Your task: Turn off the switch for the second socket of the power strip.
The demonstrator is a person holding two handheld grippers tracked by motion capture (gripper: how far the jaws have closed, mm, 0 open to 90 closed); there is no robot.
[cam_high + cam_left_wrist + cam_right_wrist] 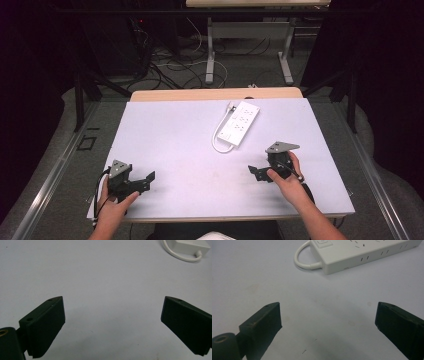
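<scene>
Both my claws wide open over the white table, nothing held.

My left claw (142, 181) rests near the near left corner of the table (170, 140), jaws spread far apart, with bare surface between them. My right claw (257, 172) is at the near right, also spread wide and holding nothing. Farther from me, a little right of the middle, the white power strip (239, 123) lies flat and slanted, well apart from both claws. Its white cable (219, 145) bends in a loop at its near end, as my right gripper view shows.
</scene>
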